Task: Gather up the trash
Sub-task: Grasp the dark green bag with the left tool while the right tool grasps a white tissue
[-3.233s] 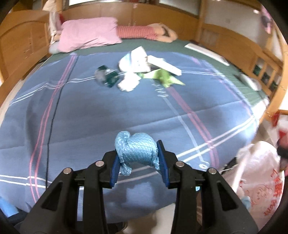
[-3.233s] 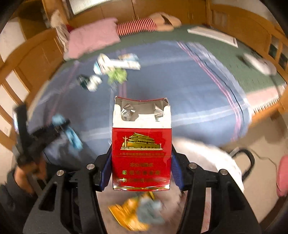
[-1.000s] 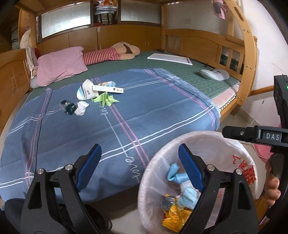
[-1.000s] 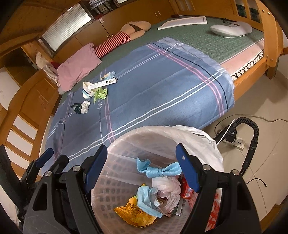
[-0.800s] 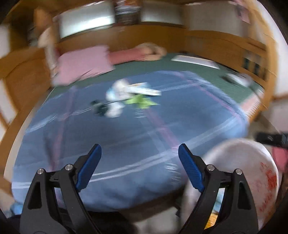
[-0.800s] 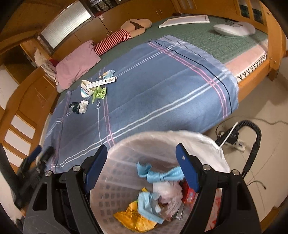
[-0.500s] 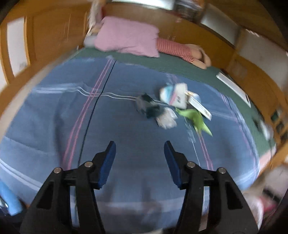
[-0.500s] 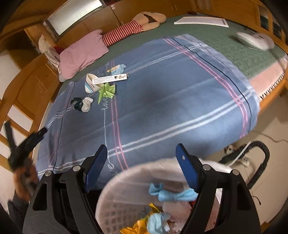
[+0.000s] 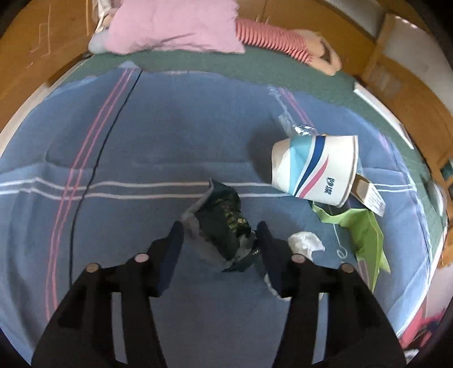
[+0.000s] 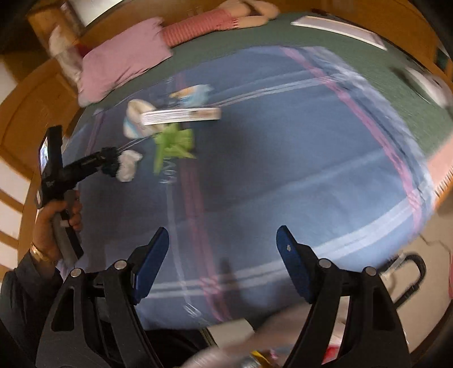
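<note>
A crumpled dark green wrapper lies on the blue striped blanket. My left gripper points down at it with a finger on either side, jaws closing; the pads are at its edges and I see no squeeze. Right of it lie a white tissue, a tipped paper cup, a small box and green paper. My right gripper hangs open and empty over the blanket's near part. Its view shows the left gripper at the tissue, held by a hand.
A pink pillow and a striped doll lie at the head of the bed, with wooden bed frame around. A long flat box and a light blue wrapper lie farther off. The bin's blurred rim shows at the bottom.
The left gripper swung from above the bin out over the bed and down to the dark wrapper, its jaws narrowing. The right gripper moved off the bin toward the bed, still open.
</note>
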`<state>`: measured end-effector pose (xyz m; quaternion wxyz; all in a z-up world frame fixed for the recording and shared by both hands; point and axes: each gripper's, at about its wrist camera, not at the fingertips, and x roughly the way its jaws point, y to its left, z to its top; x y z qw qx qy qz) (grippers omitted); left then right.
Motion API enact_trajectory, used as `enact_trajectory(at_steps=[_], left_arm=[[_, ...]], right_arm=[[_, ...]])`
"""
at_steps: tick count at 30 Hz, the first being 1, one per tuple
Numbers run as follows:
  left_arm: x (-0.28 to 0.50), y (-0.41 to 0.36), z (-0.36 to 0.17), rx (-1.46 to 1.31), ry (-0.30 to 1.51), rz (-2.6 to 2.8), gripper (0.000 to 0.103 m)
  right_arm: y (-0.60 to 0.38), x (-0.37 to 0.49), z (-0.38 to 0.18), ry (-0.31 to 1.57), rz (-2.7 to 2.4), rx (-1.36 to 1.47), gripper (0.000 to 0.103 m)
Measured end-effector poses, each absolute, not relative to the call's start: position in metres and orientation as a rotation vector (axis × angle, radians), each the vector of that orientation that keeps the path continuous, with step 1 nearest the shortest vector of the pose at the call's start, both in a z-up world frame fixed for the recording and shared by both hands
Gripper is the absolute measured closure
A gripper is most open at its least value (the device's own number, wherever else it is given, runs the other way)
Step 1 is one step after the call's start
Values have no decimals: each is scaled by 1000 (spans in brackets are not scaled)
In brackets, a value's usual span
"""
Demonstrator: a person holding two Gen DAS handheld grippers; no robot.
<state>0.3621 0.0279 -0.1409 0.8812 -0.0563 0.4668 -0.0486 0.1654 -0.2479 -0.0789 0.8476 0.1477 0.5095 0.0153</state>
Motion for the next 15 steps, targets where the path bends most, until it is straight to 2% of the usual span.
enact_trajectory(at_steps=[7, 12, 13, 14, 15], left_arm=[[269, 98, -104, -88, 799, 132, 54], [223, 121, -102, -186, 773, 323, 54], [218, 117, -101, -160, 755, 339, 54], [215, 114, -100, -138, 742, 342, 54], [212, 110, -98, -119, 731, 334, 54]], right_arm=[[-129, 251, -87, 1008, 202, 97, 26], [-54, 318, -127, 1024, 121, -93, 26], [-50, 325, -136, 1042, 98, -106, 28], [-46, 331, -145, 1063, 81, -107, 34], [-45, 334, -153, 1092, 83, -98, 44]])
